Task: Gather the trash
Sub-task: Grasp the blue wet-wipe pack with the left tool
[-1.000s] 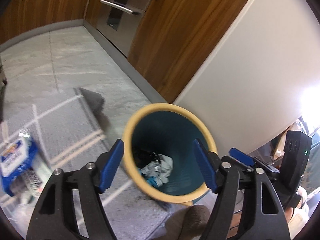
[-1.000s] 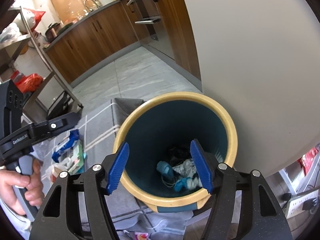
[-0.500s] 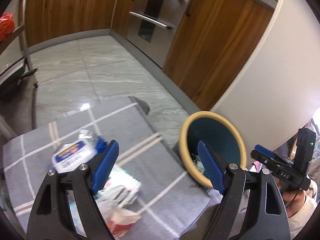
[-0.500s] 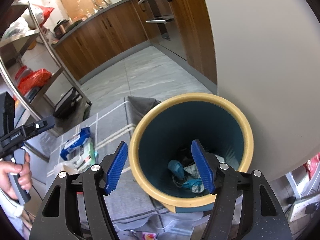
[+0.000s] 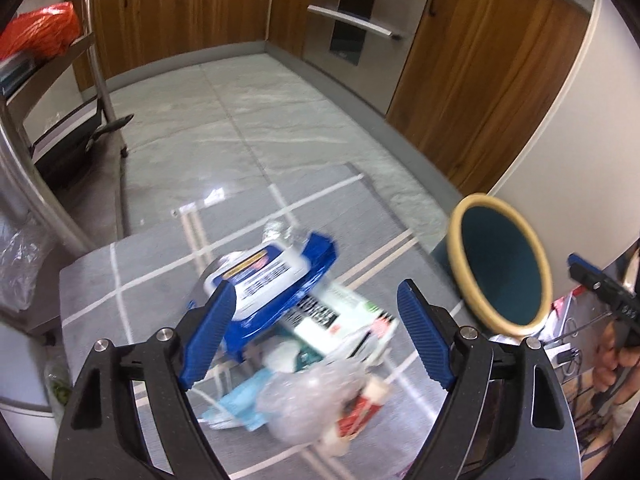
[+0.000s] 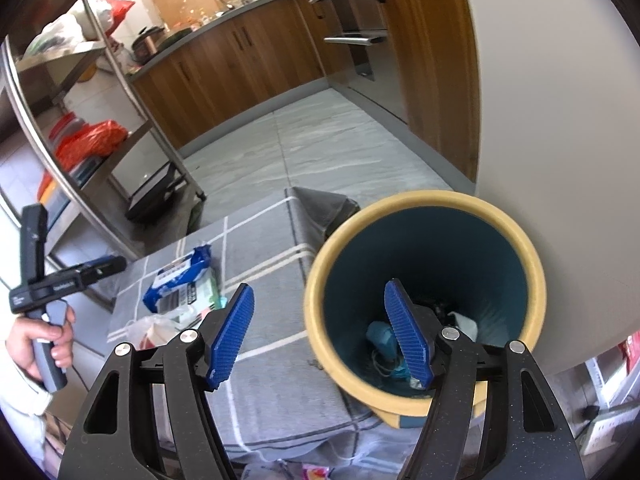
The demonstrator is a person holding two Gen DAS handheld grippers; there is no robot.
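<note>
Your left hand-held gripper (image 5: 316, 336) hangs wide open, empty, right over the litter: the blue-and-white plastic wipes pack (image 5: 276, 280) lies dead ahead on the grey checked mat (image 5: 152, 256), long axis slanting up-right. Right hand-held gripper (image 6: 320, 336) gapes empty over the yellow-rimmed teal bin (image 6: 424, 280)

Trash pile (image 5: 296, 336) lying on mat (image 5: 132, 264), bin (image 5: 500, 272) standing right of pile, wall (image 6: 560, 120) behind bin

Motion is blurring the trash pile (image 5: 304, 344); the right gripper's finger (image 6: 406, 340) is hiding part of the bin's (image 6: 520, 248) contents.
</note>
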